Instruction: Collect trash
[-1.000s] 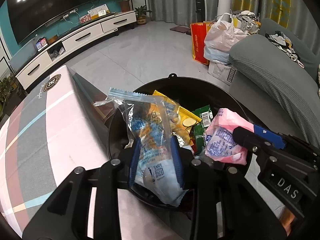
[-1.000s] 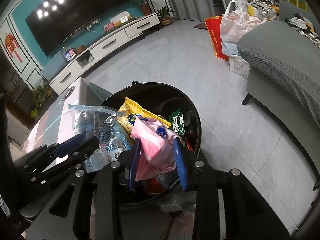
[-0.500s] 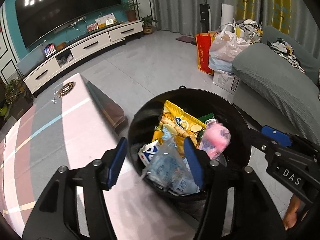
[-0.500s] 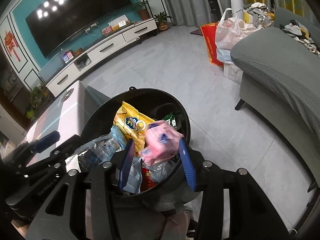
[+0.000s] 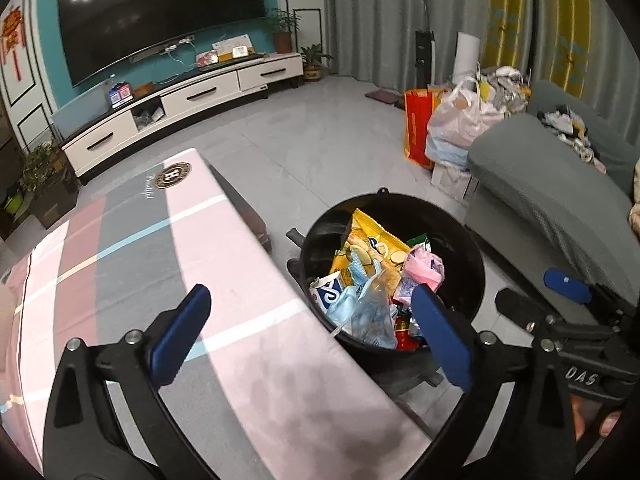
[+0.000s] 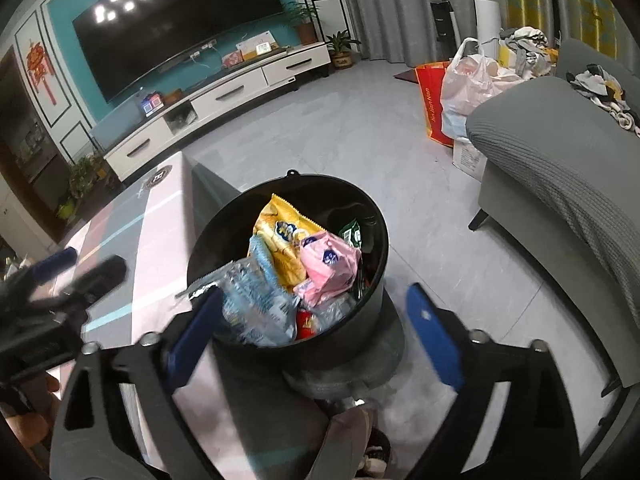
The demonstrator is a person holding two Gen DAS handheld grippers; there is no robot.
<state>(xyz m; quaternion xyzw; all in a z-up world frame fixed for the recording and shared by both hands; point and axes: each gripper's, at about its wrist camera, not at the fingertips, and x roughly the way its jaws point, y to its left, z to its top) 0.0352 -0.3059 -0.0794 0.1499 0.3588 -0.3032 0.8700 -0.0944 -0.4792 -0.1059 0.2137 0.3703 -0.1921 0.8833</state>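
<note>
Both wrappers dropped into the black bin; left gripper and right gripper are opening, empty. Heaped clear wrapper may slide out.

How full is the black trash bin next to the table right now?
Nearly full. In the black trash bin, the yellow snack bag, pink wrapper and clear blue wrapper pile up to about its rim.

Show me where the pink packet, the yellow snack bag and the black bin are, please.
pink packet (image 6: 328, 266): right wrist view, middle of its crumpled front.
yellow snack bag (image 5: 366, 240): left wrist view, upper printed face.
black bin (image 6: 378, 216): right wrist view, bare inner wall on the right side.
</note>
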